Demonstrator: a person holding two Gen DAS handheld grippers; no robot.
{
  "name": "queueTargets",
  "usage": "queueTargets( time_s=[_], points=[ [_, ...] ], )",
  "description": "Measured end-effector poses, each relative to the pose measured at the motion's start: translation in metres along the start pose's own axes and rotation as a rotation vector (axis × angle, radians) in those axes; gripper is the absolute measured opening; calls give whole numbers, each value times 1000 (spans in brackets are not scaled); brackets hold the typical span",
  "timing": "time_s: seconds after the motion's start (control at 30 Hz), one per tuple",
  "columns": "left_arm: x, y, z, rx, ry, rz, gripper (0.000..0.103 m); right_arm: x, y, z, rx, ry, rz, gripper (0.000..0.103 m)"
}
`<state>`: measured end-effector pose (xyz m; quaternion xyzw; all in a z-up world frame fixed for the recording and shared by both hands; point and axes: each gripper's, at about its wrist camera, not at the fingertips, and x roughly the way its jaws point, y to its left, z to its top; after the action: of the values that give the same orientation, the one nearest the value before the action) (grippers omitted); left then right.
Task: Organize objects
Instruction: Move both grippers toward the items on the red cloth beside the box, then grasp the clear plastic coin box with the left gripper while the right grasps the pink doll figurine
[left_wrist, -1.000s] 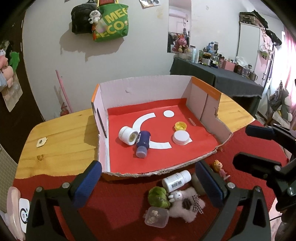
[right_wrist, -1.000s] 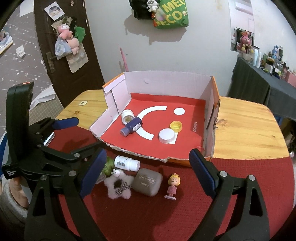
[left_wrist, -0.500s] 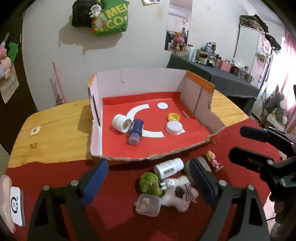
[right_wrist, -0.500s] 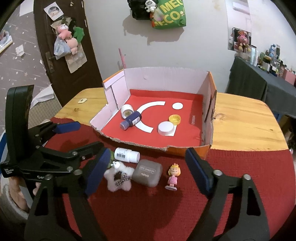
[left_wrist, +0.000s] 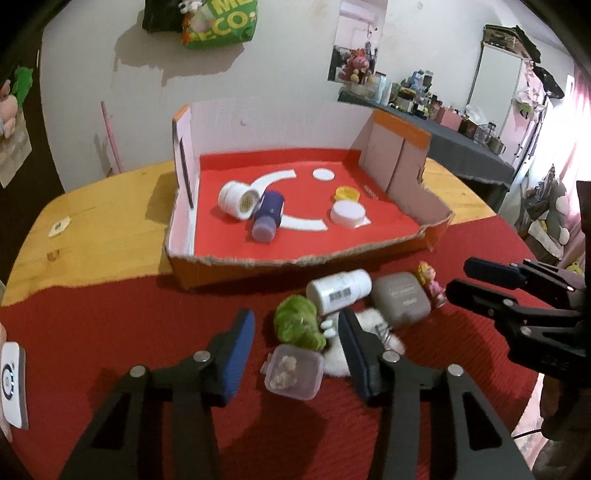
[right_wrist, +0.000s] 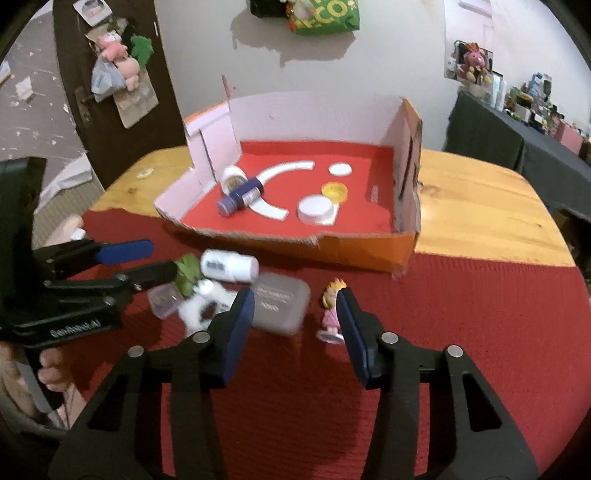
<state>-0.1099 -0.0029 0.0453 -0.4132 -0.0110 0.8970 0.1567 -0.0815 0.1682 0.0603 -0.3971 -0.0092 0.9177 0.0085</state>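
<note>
Hovering over the loose cluster on the red cloth (left_wrist: 110, 332), both grippers stand wide open and grip nothing. Left gripper (left_wrist: 295, 347) brackets the green plush (left_wrist: 297, 325) and the clear plastic box (left_wrist: 293, 371) at lower centre of its view, probably lined up to take one of them. Right gripper (right_wrist: 295, 325) at lower centre of its view frames the grey case (right_wrist: 280, 306) and the pink figurine (right_wrist: 332, 314), which stands upright just inside the right-hand finger; judged to be choosing between the two.

Cardboard box (left_wrist: 295, 264) sits in the upper middle of both views, its torn low front wall facing the cluster, likely so items can be passed in without a high lift.

Count outside the box, six: one green plush, one clear plastic box, one white plush (right_wrist: 199, 306), one white pill bottle (left_wrist: 340, 291) lying on its side, one grey case, one pink figurine.

Count inside the box, four: one white jar (left_wrist: 236, 195) on its side, touching one dark blue bottle (left_wrist: 267, 214), one yellow cap (left_wrist: 347, 192), one white lid (left_wrist: 347, 214)
</note>
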Motion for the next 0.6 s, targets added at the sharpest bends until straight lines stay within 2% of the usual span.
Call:
queueTargets(
  time_s=[0.33,0.6],
  points=[
    [9,6,-14,-16,33,2,49,20,-14,-12,34,51,-28,39],
    [10,9,-20,-16,38,-4,49,24,-21,-14,49,59,-41,36]
  ],
)
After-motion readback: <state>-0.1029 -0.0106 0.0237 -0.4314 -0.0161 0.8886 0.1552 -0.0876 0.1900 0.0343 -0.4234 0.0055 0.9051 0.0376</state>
